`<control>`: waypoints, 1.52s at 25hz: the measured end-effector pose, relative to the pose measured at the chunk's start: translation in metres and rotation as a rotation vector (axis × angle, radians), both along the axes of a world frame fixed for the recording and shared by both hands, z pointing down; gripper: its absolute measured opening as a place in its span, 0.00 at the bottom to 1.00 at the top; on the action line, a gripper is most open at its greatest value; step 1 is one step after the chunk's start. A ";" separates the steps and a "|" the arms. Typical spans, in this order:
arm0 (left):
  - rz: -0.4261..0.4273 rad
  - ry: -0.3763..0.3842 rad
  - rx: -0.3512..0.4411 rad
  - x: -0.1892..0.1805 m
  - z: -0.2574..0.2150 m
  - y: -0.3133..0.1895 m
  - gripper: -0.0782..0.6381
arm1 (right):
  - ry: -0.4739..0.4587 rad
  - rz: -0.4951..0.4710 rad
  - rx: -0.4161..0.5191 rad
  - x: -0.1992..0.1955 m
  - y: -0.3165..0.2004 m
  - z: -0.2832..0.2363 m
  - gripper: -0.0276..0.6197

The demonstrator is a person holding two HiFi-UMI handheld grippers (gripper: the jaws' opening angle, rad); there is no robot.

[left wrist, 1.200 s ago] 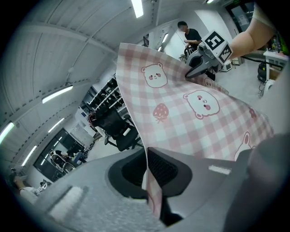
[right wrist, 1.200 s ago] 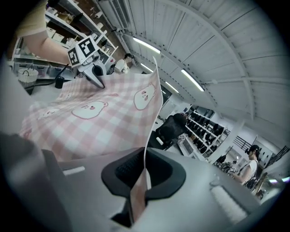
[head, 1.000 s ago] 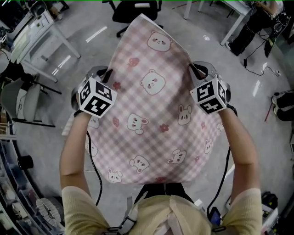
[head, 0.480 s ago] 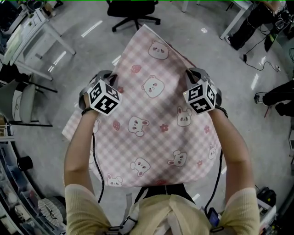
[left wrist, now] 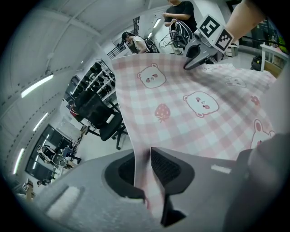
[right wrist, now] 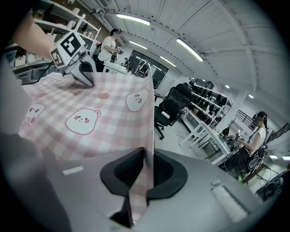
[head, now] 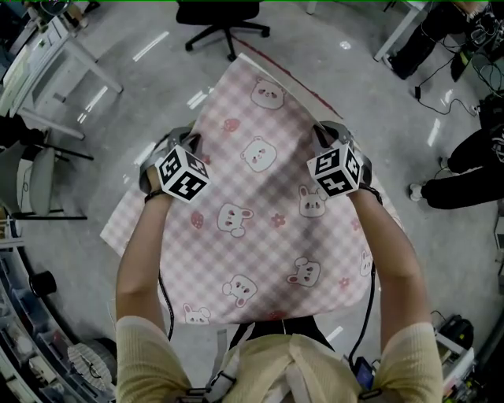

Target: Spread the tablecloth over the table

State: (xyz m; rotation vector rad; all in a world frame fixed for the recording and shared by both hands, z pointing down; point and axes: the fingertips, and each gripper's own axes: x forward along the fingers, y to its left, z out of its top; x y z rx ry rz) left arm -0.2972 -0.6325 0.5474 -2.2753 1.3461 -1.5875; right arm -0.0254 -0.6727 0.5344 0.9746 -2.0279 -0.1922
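— Where is the tablecloth right now?

— The tablecloth [head: 260,228] lies stretched out in front of me. It is a pink-and-white check with bears, rabbits and strawberries. Its far corner points away from me toward a black office chair [head: 220,20], and the near edge comes right up to my body. One corner sticks out on my left side. What it lies on is covered, so I can't make out the table itself.

— And your claws?

— One is on each side edge, about level with the other, with the breadth of the cloth between them. My left claw [left wrist: 144,156] has just been opening. Its jaws stand slightly apart, and the cloth's hem runs down between them. The hem leans on one pad and a thin dark gap shows at the other, so nothing is pinched there.

— The right one?

— My right claw [right wrist: 148,156] has been opening too, though less far. Its jaws are barely parted. The folded edge of the cloth stands upright in the narrow slot between them and nearly fills it. I see no squeeze on it.

— Is the cloth flat?

— From each claw it runs smoothly across to the other, with no big wrinkles that I can see. From above, a soft shadow crosses the middle.

— Anything else around?

— A white desk [head: 71,63] stands off to my left on the grey floor [head: 441,260], and a person in black [head: 465,169] is at my right.
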 end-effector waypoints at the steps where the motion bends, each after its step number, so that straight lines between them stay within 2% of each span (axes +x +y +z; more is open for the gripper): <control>1: -0.003 0.003 0.005 0.000 0.001 -0.001 0.19 | -0.003 0.004 0.002 0.000 0.000 0.001 0.09; 4: -0.026 0.017 0.029 -0.005 0.001 -0.004 0.26 | -0.019 0.018 0.008 0.001 -0.002 0.001 0.12; 9: -0.067 0.039 0.096 -0.011 -0.008 -0.006 0.30 | -0.051 0.057 0.036 -0.002 -0.004 -0.009 0.28; 12: -0.094 0.064 0.135 -0.018 -0.018 -0.007 0.36 | -0.065 0.082 0.075 0.000 -0.005 -0.020 0.33; 19: -0.159 0.131 0.115 -0.025 -0.027 0.007 0.37 | -0.136 0.090 0.075 -0.002 0.008 -0.041 0.37; 26: -0.212 0.239 0.150 -0.008 -0.053 0.048 0.31 | -0.208 0.096 0.031 0.010 0.044 -0.059 0.26; 33: -0.237 0.314 0.182 0.013 -0.077 0.087 0.27 | -0.282 0.107 0.000 0.025 0.078 -0.068 0.23; 37: -0.281 0.385 0.206 0.022 -0.096 0.112 0.15 | -0.315 0.091 0.007 0.029 0.100 -0.078 0.16; 38: -0.291 0.406 0.207 0.024 -0.101 0.120 0.15 | -0.319 0.086 0.018 0.030 0.107 -0.083 0.14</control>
